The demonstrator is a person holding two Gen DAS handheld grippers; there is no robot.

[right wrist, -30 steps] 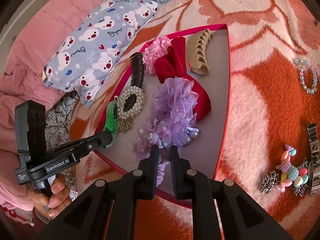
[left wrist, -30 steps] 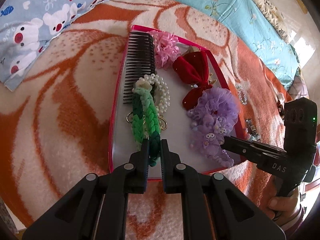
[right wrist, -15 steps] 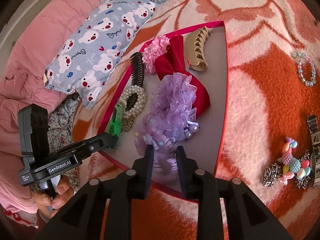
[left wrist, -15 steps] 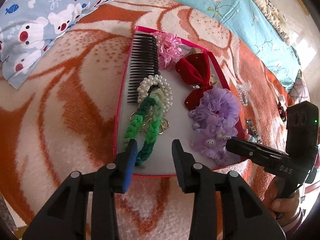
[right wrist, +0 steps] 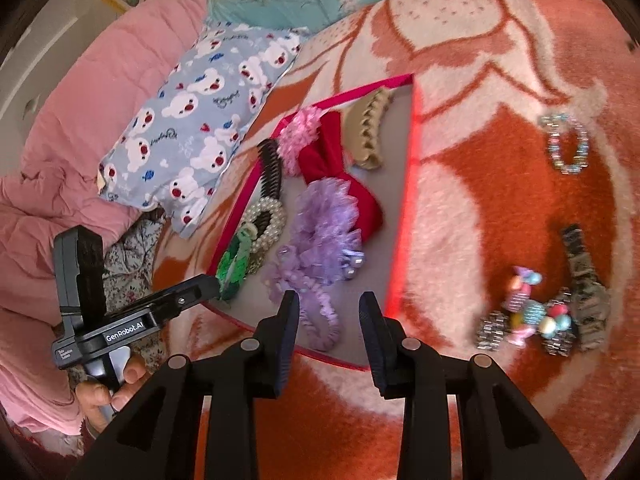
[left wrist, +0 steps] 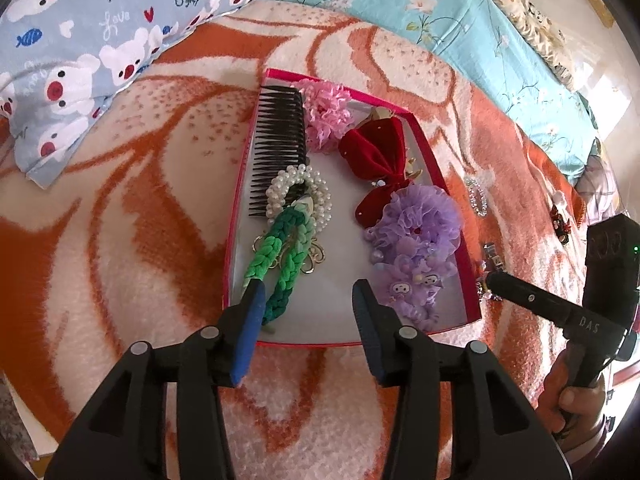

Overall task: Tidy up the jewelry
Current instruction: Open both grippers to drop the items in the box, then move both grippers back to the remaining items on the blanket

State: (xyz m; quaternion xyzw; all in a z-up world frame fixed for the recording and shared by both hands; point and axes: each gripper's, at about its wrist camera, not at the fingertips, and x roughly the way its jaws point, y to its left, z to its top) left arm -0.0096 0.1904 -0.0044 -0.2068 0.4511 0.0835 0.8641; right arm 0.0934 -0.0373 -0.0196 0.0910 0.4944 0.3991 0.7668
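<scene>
the left gripper point(left wrist: 308, 300) was seen opening over the near edge of the pink-rimmed tray point(left wrist: 230, 248), nothing pinched; the green braided band point(left wrist: 280, 256) lay by the tray's near left corner. the right gripper point(right wrist: 328, 312) was spread apart, the purple scrunchie point(right wrist: 324, 220) lying free at the tray's near edge.

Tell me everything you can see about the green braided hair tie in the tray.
The green braided hair tie is a soft knitted-looking loop, shading from pale to dark green. It lies flat and stretched long in the pink-rimmed tray, near its left edge. Its far end overlaps the pearl scrunchie, and it lies over a gold filigree clip. The left gripper is opening around its near end; whether a finger touches is unclear.
</scene>
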